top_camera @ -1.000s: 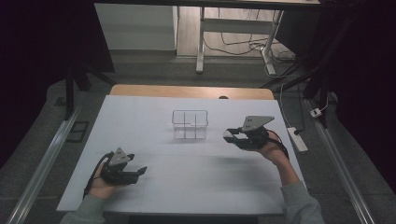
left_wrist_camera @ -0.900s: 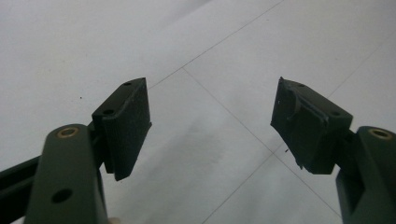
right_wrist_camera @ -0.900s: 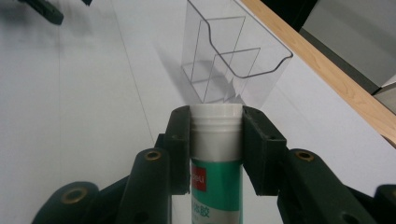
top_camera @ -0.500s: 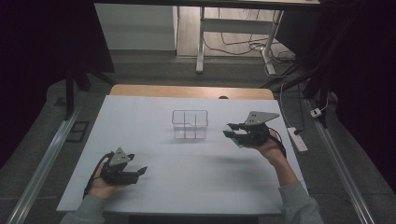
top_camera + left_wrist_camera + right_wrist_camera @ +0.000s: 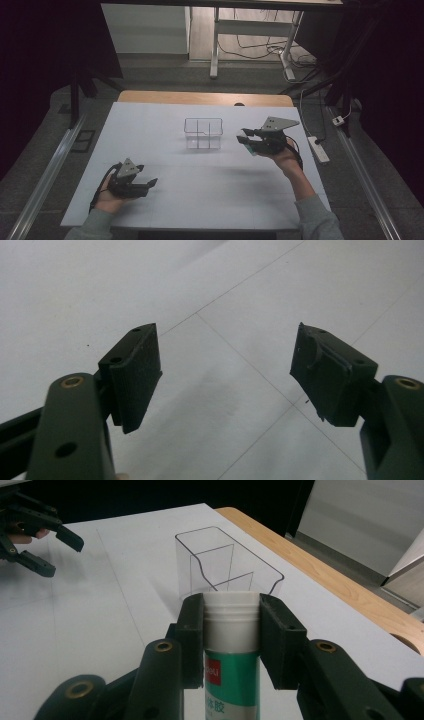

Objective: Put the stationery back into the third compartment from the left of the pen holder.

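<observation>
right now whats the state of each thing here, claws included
left claw: open, nothing between its jaws, low over the table
right claw: shut on the glue stick, held off the table beside the organizer
glue stick: gripped near its white top end, pointing toward the organizer
clear organizer: upright on the table, compartments empty

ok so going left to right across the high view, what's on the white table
left tongs → clear divided organizer → glue stick held in the right tongs
</observation>
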`<action>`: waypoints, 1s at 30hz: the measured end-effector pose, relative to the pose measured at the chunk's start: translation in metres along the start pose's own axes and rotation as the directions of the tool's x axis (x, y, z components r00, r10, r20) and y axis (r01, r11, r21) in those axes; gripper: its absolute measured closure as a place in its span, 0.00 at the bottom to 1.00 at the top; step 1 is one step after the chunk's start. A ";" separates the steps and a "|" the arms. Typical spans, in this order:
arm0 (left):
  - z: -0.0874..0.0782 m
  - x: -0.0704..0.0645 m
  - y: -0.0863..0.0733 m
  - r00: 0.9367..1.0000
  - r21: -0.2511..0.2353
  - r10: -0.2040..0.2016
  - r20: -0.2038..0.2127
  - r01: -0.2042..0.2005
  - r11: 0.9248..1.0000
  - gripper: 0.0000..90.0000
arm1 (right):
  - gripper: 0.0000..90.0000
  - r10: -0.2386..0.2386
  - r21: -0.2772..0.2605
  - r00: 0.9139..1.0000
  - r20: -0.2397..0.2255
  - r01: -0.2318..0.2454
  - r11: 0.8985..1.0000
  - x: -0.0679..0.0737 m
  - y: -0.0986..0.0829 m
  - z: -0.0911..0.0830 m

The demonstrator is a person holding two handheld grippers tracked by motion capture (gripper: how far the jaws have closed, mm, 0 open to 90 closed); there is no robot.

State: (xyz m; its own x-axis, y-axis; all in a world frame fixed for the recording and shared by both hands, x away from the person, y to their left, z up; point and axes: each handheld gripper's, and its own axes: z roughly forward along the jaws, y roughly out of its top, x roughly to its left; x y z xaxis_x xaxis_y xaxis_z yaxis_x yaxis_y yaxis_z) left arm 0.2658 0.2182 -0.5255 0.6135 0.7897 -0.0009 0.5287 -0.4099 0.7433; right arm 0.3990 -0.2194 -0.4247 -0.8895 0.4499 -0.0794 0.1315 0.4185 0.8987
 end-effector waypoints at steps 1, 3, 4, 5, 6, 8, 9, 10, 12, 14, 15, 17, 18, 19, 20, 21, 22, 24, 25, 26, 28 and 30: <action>0.000 0.000 0.000 1.000 0.000 0.001 0.000 -0.001 1.000 0.31 | 0.72 0.000 0.002 1.000 0.003 0.000 1.000 0.000 0.001 0.000; 0.000 0.000 0.000 1.000 -0.001 0.000 -0.001 0.000 1.000 0.31 | 0.72 0.001 -0.006 1.000 0.005 -0.001 1.000 0.001 0.002 0.001; 0.000 0.000 0.000 1.000 -0.001 -0.001 -0.001 0.001 1.000 0.31 | 0.72 0.001 -0.007 1.000 0.009 -0.001 1.000 0.002 0.003 0.001; 0.000 0.000 0.000 1.000 -0.002 -0.002 -0.002 0.002 1.000 0.31 | 0.72 0.004 -0.011 1.000 0.010 -0.003 1.000 0.002 0.003 0.002; 0.000 0.000 0.000 1.000 -0.002 -0.002 -0.002 0.002 1.000 0.31 | 0.72 0.005 -0.013 1.000 0.014 -0.005 1.000 0.003 0.004 0.002; 0.000 0.000 0.000 1.000 -0.001 -0.001 -0.001 0.001 1.000 0.31 | 0.72 0.006 -0.020 1.000 0.020 -0.006 1.000 0.004 0.006 0.004; 0.000 0.000 0.000 1.000 0.000 -0.001 -0.001 0.001 1.000 0.31 | 0.72 0.007 -0.022 1.000 0.021 -0.007 1.000 0.004 0.006 0.004; 0.000 0.000 0.000 1.000 0.001 0.000 0.000 0.000 1.000 0.31 | 0.72 0.007 -0.026 1.000 0.022 -0.007 1.000 0.004 0.007 0.005; 0.000 0.000 0.000 1.000 0.000 0.000 0.000 0.000 1.000 0.31 | 0.72 0.015 -0.036 0.999 0.028 -0.014 0.999 0.005 0.009 0.006; 0.000 0.000 0.000 1.000 -0.001 -0.002 0.000 0.002 1.000 0.31 | 0.72 0.016 -0.045 0.999 0.033 -0.015 0.999 0.005 0.012 0.006; 0.000 0.000 0.000 1.000 -0.002 -0.003 -0.001 0.003 1.000 0.31 | 0.72 0.019 -0.052 0.999 0.035 -0.017 0.999 0.006 0.013 0.006; 0.000 0.000 0.000 1.000 -0.002 -0.003 -0.001 0.003 1.000 0.31 | 0.72 0.025 -0.065 0.999 0.040 -0.022 0.998 0.006 0.015 0.007; 0.000 0.000 0.000 1.000 -0.003 -0.004 0.001 0.004 1.000 0.31 | 0.72 0.026 -0.071 0.999 0.043 -0.023 0.997 0.006 0.017 0.008; 0.000 0.000 0.000 1.000 -0.004 -0.004 0.003 0.004 1.000 0.31 | 0.72 0.034 -0.077 0.999 0.039 -0.031 0.997 0.006 0.018 0.009; 0.000 0.000 0.000 1.000 -0.005 -0.003 0.004 0.003 1.000 0.31 | 0.72 0.039 -0.086 0.999 0.036 -0.036 0.996 0.006 0.019 0.010; 0.000 0.000 0.001 1.000 -0.005 -0.002 0.006 0.002 1.000 0.31 | 0.72 0.041 -0.092 0.999 0.034 -0.038 0.995 0.005 0.021 0.011; 0.000 0.000 0.001 1.000 -0.004 -0.001 0.006 0.001 1.000 0.31 | 0.72 0.042 -0.101 0.999 0.035 -0.038 0.994 0.005 0.023 0.013; 0.000 0.000 0.001 1.000 -0.002 0.001 0.007 -0.001 1.000 0.31 | 0.72 0.045 -0.105 0.998 0.036 -0.041 0.994 0.005 0.025 0.016; 0.000 0.000 0.000 1.000 -0.003 0.001 0.007 0.000 1.000 0.31 | 0.72 0.047 -0.105 0.998 0.039 -0.043 0.994 0.005 0.027 0.018; 0.000 0.001 0.001 1.000 -0.004 0.001 0.007 -0.001 1.000 0.31 | 0.72 0.047 -0.106 0.998 0.043 -0.042 0.994 0.005 0.028 0.020; 0.000 0.001 0.001 1.000 -0.007 0.000 0.006 0.000 1.000 0.31 | 0.72 0.050 -0.111 0.998 0.048 -0.044 0.993 0.004 0.031 0.023; 0.000 0.001 0.001 1.000 -0.007 0.000 0.006 0.000 1.000 0.31 | 0.72 0.052 -0.118 0.997 0.051 -0.046 0.992 0.005 0.033 0.025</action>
State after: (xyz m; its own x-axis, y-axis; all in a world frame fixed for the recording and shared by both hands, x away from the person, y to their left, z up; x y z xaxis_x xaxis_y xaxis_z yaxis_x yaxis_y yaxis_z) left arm 0.2666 0.2193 -0.5248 0.6171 0.7869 -0.0045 0.5246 -0.4071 0.7478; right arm 0.4103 -0.1834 -0.4063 -0.8581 0.5106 -0.0542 0.1195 0.3012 0.9461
